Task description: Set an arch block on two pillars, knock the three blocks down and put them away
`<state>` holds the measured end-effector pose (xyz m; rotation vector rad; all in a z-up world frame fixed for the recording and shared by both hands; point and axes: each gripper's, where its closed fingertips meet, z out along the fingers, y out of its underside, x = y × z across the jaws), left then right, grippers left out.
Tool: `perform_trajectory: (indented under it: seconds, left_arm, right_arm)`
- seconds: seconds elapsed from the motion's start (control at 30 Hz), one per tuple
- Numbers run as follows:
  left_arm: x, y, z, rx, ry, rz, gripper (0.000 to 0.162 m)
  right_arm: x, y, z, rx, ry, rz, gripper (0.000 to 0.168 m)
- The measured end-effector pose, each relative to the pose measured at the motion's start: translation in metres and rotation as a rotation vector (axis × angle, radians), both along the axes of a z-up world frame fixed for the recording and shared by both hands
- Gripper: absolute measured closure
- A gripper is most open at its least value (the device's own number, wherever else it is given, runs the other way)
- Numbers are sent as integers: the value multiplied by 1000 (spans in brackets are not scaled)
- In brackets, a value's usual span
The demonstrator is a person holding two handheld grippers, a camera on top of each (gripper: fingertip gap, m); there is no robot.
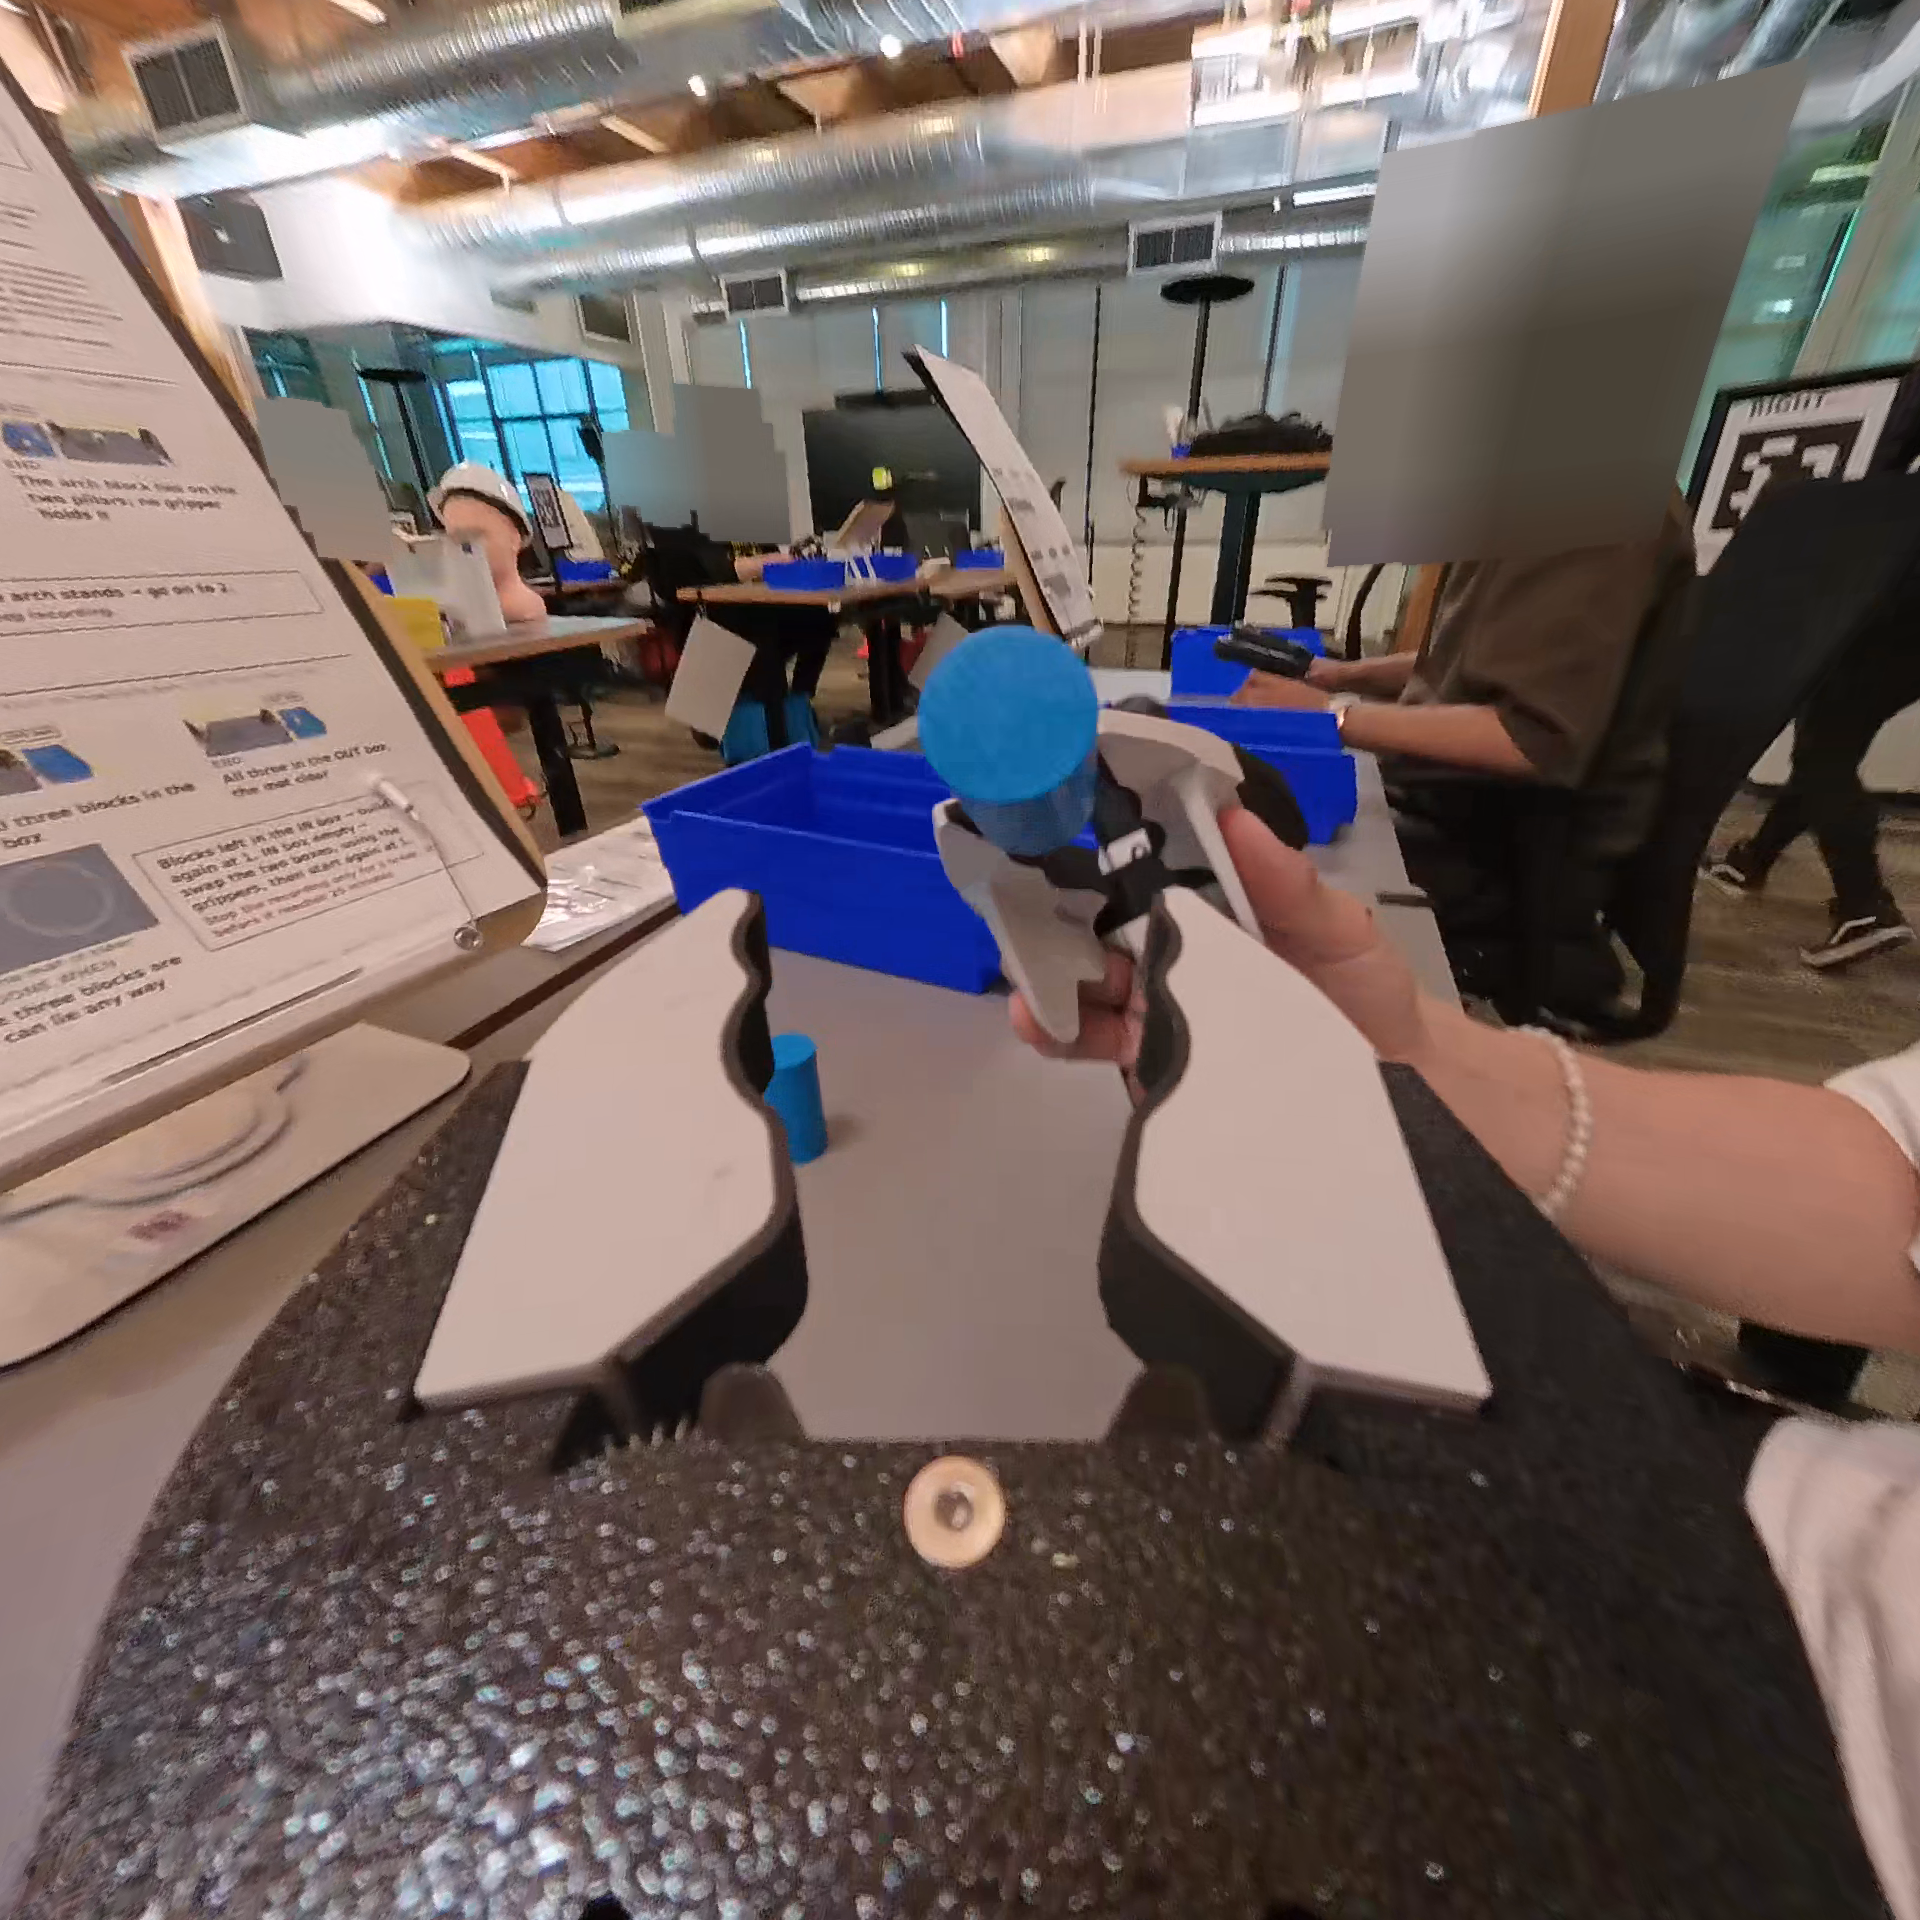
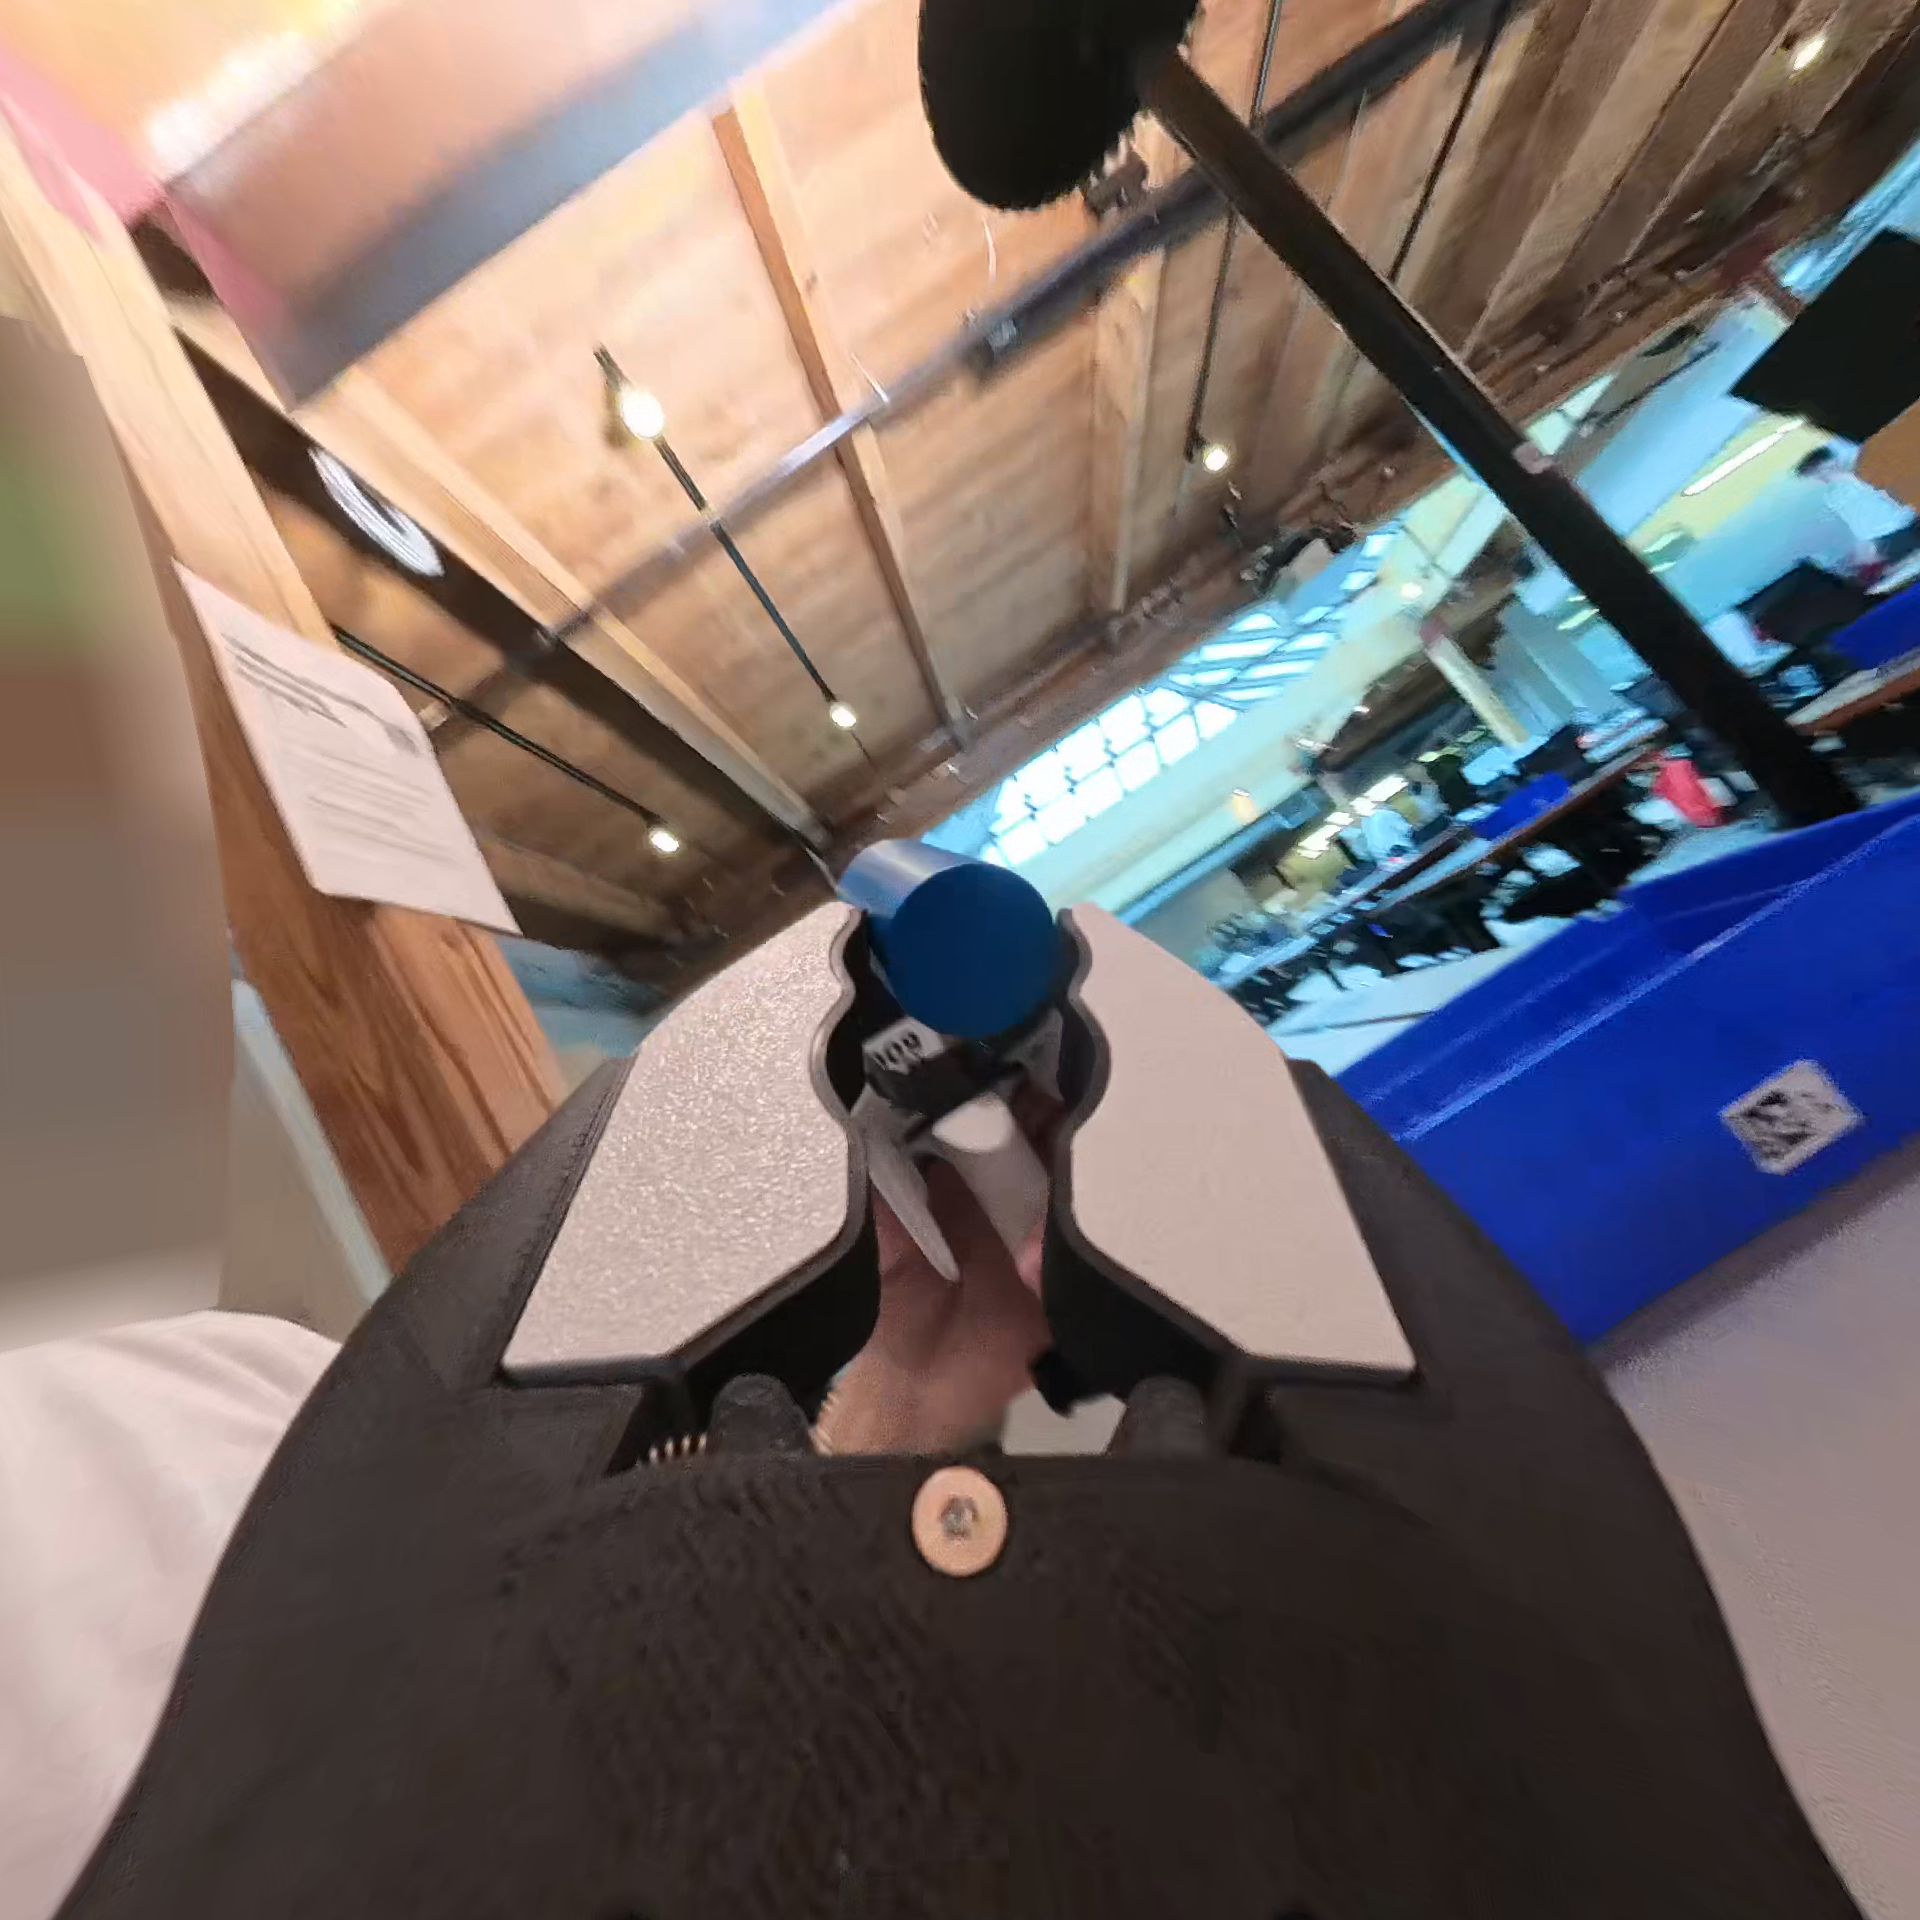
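Observation:
In the left wrist view my left gripper (image 1: 956,935) is open and empty, low over a grey mat (image 1: 935,1268). A small blue cylinder (image 1: 796,1097) stands upright on the mat beside the left finger's inner edge. Just past the fingertips a hand (image 1: 1309,935) holds my right gripper (image 1: 1023,821), which is shut on a second blue cylinder (image 1: 1006,727) with its flat end towards the camera. In the right wrist view my right gripper (image 2: 961,935) tilts up towards the ceiling, its fingertips clamped on that cylinder (image 2: 961,951). The hand (image 2: 935,1340) shows through the gap below.
An instruction board (image 1: 208,675) on a stand rises at the left. A blue bin (image 1: 821,873) stands behind the mat, with another (image 1: 1278,738) farther back. A seated person (image 1: 1538,675) is at the right. In the right wrist view a blue bin (image 2: 1610,1122) is at the right and a wooden post (image 2: 343,1039) at the left.

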<state>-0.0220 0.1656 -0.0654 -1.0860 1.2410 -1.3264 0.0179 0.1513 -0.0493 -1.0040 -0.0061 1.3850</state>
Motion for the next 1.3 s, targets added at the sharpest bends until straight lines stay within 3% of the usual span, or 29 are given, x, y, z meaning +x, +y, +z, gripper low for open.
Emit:
perform_trajectory:
  seconds: [0.1,0.37,0.43,0.7,0.77,0.87,1.13,1.3]
  left_arm:
    - [9,-8,3,-28,-79,-3,98]
    - [3,-15,23,-81,-241,-56,122]
    - [1,-14,23,-70,-236,-52,131]
    - [5,-12,9,-36,-105,-41,131]
    - [9,-9,4,-22,-58,-29,131]
    - [16,3,-6,-24,56,-4,131]
    - [58,68,-62,27,475,83,131]
    - [96,92,-103,107,622,110,131]
  right_arm:
    - [-1,0,-1,-11,102,58,134]
    - [-12,-1,-7,-18,62,94,134]
    - [-13,0,-9,-22,32,77,134]
    - [-9,2,-19,-64,-49,51,133]
    - [0,5,-27,-102,-140,-7,131]
    - [32,2,-34,-119,-330,-161,107]
    - [124,-18,-48,-184,-1000,-658,93]
    - [136,-19,-58,-219,-1057,-695,92]
